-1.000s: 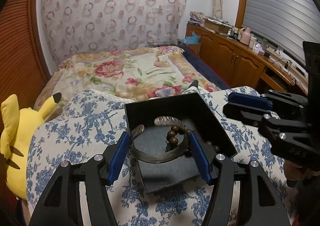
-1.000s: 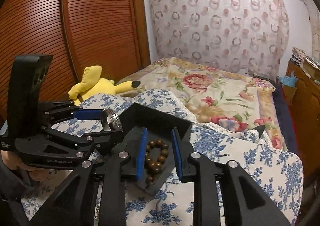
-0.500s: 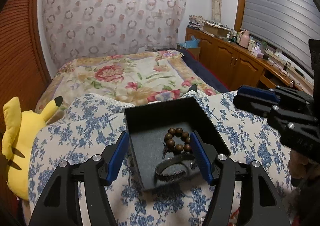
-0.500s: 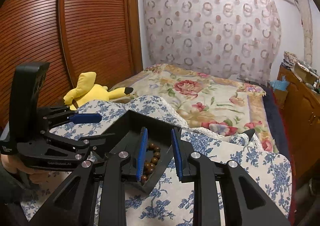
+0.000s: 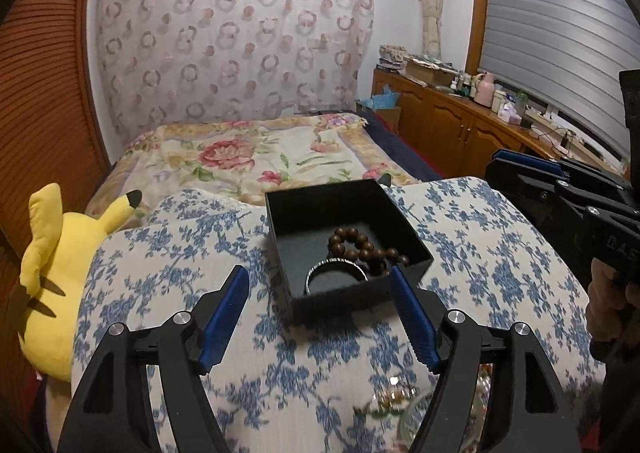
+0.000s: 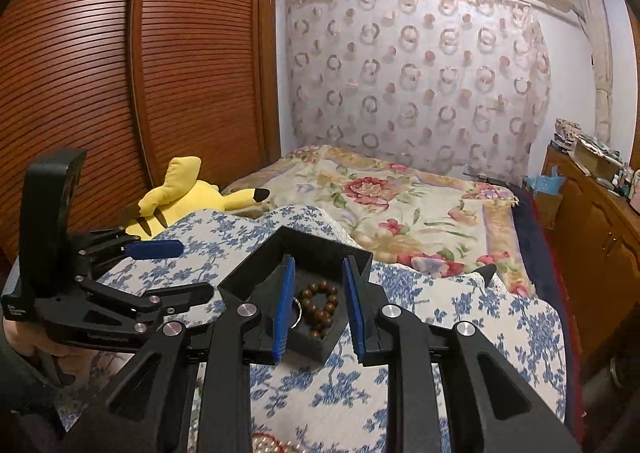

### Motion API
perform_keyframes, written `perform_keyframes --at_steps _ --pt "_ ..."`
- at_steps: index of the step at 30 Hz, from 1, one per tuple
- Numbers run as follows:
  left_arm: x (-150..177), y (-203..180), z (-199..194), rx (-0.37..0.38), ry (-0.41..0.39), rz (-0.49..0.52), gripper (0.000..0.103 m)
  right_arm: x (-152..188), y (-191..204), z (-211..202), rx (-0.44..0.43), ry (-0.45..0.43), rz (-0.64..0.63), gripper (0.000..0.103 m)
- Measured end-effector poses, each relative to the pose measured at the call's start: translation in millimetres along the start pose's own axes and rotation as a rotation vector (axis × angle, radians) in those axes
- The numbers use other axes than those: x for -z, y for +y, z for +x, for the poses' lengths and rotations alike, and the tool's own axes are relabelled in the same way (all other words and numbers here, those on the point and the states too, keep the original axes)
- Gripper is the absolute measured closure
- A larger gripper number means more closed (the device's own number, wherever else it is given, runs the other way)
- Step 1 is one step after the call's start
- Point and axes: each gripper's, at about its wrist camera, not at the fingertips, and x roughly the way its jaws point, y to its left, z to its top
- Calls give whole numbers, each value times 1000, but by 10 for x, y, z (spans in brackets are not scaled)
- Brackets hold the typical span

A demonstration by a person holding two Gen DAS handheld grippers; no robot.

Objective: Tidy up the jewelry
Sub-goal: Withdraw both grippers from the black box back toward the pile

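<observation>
Left wrist | fingers point(image 5: 318, 317) opening, empty | box point(image 5: 344, 243) just beyond tips

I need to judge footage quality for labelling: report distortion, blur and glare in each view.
Left wrist view: strong fisheye bending of the brown slatted wardrobe, dark vignette corners, blurred pale beads at the bottom edge, a glint on the silver metal bangle. Right wrist view: the same curvature, sharp brown wooden bead bracelet, dim warm indoor light.
</observation>
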Motion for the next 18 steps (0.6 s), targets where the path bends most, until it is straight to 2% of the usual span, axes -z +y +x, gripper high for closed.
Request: perform_keyframes --at_steps 5,8,15,17,18 --pt "169 -39 -180 7 -10 -5 31 144 64 -143 16 12 6 76" --pt "291 -75 -264 11 -9 -8 28 317 82 -215 26 33 16 70" --pt "580 -105 -370 9 20 -11 28 738 129 -307 31 97 49 69" --pt "681 -95 -404 11 27 -18 28 824 146 -341 26 108 58 66" --pt "716 -88 -415 14 31 -22 28 875 161 -367 23 114 61 61"
